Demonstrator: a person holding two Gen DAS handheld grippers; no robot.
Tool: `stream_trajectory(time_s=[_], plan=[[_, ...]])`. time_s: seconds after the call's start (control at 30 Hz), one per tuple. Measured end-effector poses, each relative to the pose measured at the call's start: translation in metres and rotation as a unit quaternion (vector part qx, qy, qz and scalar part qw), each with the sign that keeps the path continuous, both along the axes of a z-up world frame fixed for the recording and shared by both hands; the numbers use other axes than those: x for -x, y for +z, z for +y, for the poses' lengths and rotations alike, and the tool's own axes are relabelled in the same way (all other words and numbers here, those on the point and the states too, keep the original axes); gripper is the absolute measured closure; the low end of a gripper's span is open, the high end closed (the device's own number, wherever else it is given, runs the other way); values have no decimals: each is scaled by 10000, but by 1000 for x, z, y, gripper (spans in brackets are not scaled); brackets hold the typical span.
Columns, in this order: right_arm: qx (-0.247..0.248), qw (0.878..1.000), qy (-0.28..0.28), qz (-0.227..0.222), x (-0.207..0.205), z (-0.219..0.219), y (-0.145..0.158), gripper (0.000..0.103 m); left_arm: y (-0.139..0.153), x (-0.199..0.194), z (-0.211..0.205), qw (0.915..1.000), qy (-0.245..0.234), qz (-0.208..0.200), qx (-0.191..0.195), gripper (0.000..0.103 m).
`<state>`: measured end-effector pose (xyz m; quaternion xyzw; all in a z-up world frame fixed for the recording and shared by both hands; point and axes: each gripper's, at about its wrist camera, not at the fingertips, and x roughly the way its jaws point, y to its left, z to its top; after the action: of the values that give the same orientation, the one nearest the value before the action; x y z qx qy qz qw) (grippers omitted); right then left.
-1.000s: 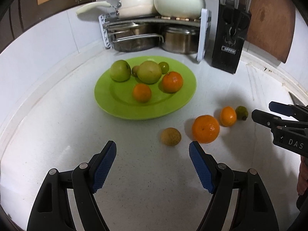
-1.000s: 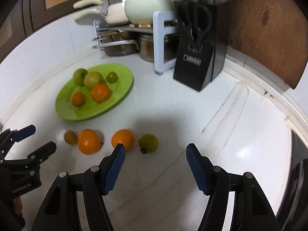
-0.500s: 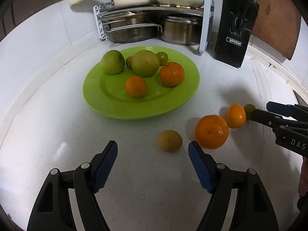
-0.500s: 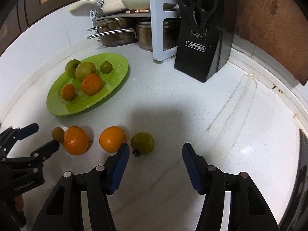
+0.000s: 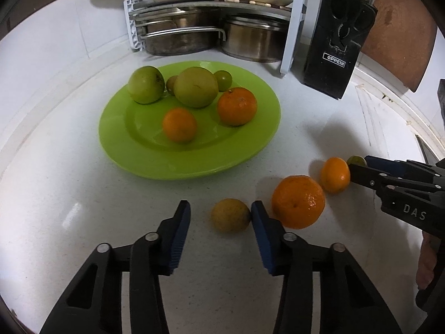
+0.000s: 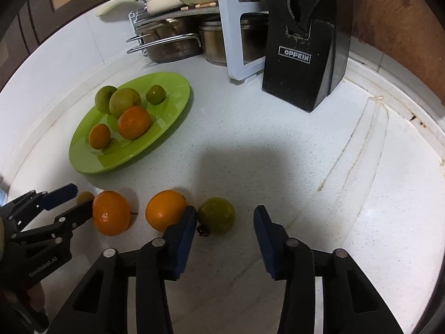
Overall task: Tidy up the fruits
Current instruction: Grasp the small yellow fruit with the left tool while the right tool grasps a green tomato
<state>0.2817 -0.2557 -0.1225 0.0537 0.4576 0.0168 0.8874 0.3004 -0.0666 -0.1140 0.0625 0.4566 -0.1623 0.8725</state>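
A green plate [image 5: 250, 144] [image 6: 178, 103] holds several green and orange fruits. Loose on the white counter lie a small brownish fruit [image 5: 230, 215] [image 6: 84, 196], a large orange [image 5: 298, 201] [image 6: 111, 213], a smaller orange [image 5: 334, 174] [image 6: 166, 210] and a green fruit [image 6: 216, 216] [image 5: 356, 160]. My left gripper [image 5: 221, 215] is open around the brownish fruit, whose right side touches the right finger. My right gripper [image 6: 225, 222] is open around the green fruit, which lies against the left finger.
A black knife block [image 5: 338, 47] [image 6: 304, 50] stands at the back right. A rack with pans and steel pots [image 5: 211, 30] [image 6: 178, 36] stands behind the plate. The counter's raised rim [image 6: 411, 111] curves along the right.
Both grippers moved forward and down. The left one now straddles the brownish fruit and the right one straddles the green fruit. Both stay open.
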Motion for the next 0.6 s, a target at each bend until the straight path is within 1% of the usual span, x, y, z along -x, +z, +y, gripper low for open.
stream_trajectory(time_s=[0.03, 0.13, 0.17, 0.37, 0.6], plan=[[-42, 10000, 3, 25, -1, -1, -1, 62, -1, -1, -1, 10000, -13, 34, 5, 63], [-118, 9999, 11, 49, -2, -2, -2, 69, -3, -2, -3, 9999, -59, 88, 7, 73], [-126, 9999, 30, 54, -2, -2, -3, 73, -3, -1, -3, 9999, -67, 96, 15, 74], [-57, 9999, 80, -43, 3, 1, 2, 73, 0, 1, -2, 10000, -54, 40, 21, 74], [37, 9996, 186, -215, 11, 6, 14, 73, 12, 9, 2, 9999, -39, -121, 69, 74]])
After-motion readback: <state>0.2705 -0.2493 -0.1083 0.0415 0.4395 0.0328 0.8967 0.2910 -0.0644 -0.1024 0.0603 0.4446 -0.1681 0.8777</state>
